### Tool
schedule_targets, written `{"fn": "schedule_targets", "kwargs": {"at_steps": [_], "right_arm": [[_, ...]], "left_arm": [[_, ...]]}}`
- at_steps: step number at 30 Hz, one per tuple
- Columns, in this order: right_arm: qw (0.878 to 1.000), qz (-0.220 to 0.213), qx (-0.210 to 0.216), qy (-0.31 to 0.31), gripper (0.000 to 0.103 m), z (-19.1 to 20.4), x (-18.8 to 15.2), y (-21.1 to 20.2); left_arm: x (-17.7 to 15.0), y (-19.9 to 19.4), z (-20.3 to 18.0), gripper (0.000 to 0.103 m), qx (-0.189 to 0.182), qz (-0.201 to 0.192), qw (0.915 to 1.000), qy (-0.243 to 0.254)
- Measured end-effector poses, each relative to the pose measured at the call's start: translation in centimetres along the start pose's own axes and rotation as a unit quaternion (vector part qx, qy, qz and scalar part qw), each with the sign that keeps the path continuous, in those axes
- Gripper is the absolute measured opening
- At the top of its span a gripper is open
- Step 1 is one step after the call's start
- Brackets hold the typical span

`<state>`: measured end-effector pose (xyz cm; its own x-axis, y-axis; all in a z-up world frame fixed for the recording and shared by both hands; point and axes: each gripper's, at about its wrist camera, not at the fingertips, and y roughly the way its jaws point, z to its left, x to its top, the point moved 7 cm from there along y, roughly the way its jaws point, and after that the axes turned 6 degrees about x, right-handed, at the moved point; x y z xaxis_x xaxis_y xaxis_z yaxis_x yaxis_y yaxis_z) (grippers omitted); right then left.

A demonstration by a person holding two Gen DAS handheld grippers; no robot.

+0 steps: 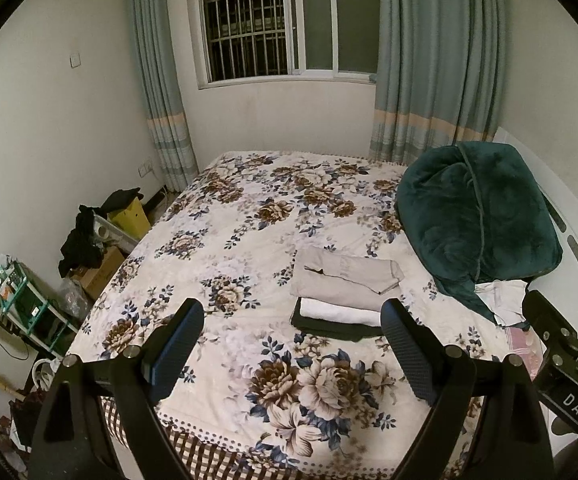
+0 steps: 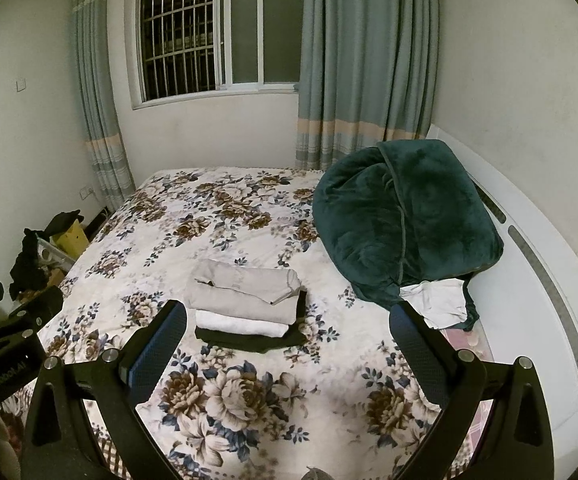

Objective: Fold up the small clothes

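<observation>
Both the left tool [image 1: 293, 344] and right tool [image 2: 289, 344] hang with fingers spread apart and holding nothing over the floral bed [image 1: 225, 216], where the folded clothes stack [image 1: 341, 296], beige over white over black, lies long side left-right just left of a green blanket [image 1: 477, 216].

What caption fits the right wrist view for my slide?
Open right gripper above a floral bed, facing a stack of three folded clothes beside a green blanket.
</observation>
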<state>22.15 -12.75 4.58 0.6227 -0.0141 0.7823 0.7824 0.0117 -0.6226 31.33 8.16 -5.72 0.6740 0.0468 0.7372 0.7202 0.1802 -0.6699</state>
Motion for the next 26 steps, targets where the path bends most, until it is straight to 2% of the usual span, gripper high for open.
{"fn": "schedule_targets", "kwargs": {"at_steps": [26], "right_arm": [[1.000, -0.001, -0.002, 0.001, 0.103, -0.13, -0.37, -0.01]], "left_arm": [[-0.30, -0.38, 0.18, 0.090, 0.005, -0.002, 1.0000, -0.004]]}}
